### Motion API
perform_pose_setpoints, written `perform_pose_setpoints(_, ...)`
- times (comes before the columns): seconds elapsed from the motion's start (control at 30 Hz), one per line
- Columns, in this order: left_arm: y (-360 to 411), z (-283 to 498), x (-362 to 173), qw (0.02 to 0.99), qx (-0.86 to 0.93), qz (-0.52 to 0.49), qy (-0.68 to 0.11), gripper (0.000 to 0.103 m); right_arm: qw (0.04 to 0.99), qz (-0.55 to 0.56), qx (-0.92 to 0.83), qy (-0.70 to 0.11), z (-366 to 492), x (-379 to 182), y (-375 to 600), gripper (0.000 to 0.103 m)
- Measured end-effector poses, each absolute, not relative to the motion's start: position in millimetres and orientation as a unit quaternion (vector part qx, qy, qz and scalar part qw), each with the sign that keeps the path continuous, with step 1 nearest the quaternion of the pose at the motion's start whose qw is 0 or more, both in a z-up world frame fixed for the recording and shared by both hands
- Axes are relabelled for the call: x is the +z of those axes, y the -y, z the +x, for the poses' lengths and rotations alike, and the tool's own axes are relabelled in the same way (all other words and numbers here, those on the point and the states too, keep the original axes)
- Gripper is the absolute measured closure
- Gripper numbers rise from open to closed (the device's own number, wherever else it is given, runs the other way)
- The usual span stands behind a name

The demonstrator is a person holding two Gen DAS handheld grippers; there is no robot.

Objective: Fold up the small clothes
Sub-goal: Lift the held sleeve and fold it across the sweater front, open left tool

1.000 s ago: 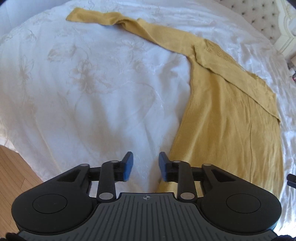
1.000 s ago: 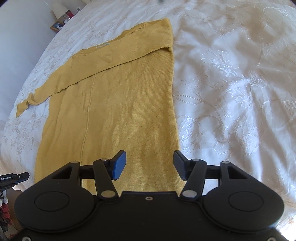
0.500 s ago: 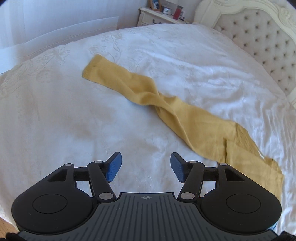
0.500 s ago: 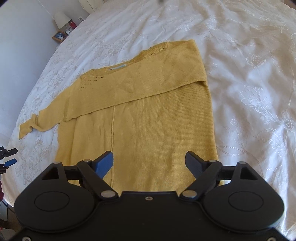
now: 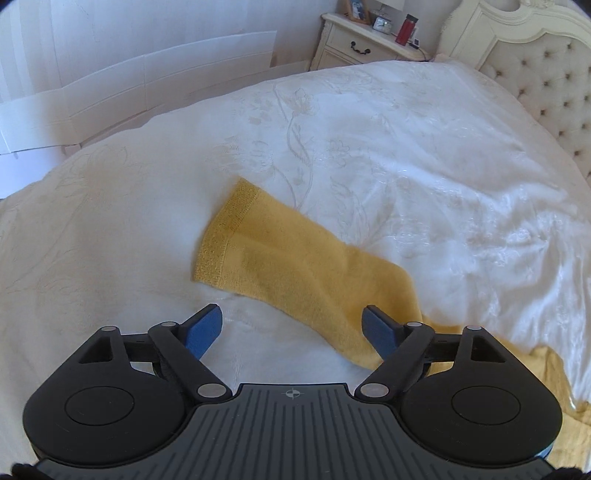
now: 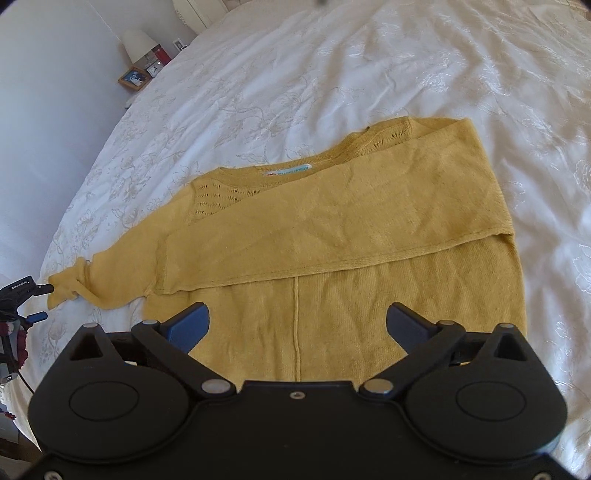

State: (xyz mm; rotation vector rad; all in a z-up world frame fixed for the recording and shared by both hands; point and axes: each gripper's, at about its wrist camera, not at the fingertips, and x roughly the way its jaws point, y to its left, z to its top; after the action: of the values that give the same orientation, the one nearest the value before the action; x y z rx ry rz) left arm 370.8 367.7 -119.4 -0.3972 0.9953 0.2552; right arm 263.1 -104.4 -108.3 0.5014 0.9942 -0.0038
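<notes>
Left wrist view first: the left gripper [image 5: 291, 326] has its jaws spreading apart with nothing pinched; they hang over the white bedspread [image 5: 424, 155], and the yellow sleeve [image 5: 295, 266] runs partly between the tips without the pads touching it. The gripper body hides where that sleeve joins the rest, so only the cuff end is clear. Further back there's a nightstand [image 5: 354, 44] with a red bottle [image 5: 405, 29] and a picture frame, too small to make out.

Right wrist view: the right gripper [image 6: 297, 328] is opening wide too, empty, over the yellow sweater [image 6: 351, 258], which lies flat on the bed with one sleeve folded across the chest. Its hem is cut off under the tool. The neck label [image 6: 288, 171] is blue-and-white, text unreadable.
</notes>
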Motion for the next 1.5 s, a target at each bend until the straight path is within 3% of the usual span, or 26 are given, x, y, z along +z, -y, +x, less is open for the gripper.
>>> perform_pose_setpoints(0.37, -393, 408, -157, 0.832, 0.154, -0.267, -0.461, 0.02, 0.842, 0.222, 0.012, -0.492, 310, -112, 85, 0.001)
perform_pose_setpoints(0.43, -393, 407, -157, 0.833, 0.16, -0.268, -0.456, 0.025, 0.84, 0.219, 0.017, -0.496, 315, -113, 82, 0.001)
perform_pose_setpoints(0.47, -392, 406, -156, 0.836, 0.164, -0.264, -0.452, 0.032, 0.84, 0.216, 0.019, -0.497, 317, -113, 80, 0.001)
perform_pose_setpoints(0.53, -392, 404, -155, 0.841, 0.173, -0.248, -0.448, 0.097, 0.841, 0.211, 0.025, -0.497, 319, -112, 78, 0.001)
perform_pose_setpoints(0.73, -385, 387, -126, 0.864, 0.156, -0.258, -0.404, 0.098, 0.84, 0.205, 0.038, -0.501, 317, -111, 77, 0.001)
perform_pose_setpoints(1.03, -319, 362, -9, 0.924, 0.079, -0.2, -0.318, 0.098, 0.841, 0.208, 0.079, -0.493, 301, -114, 87, 0.001)
perform_pose_setpoints(1.27, -213, 352, 59, 0.949, -0.012, -0.149, -0.277, 0.098, 0.842, 0.223, 0.11, -0.479, 276, -115, 106, 0.001)
perform_pose_setpoints(1.5, -74, 353, 58, 0.945, -0.121, -0.126, -0.275, 0.098, 0.846, 0.247, 0.094, -0.463, 241, -109, 153, 0.001)
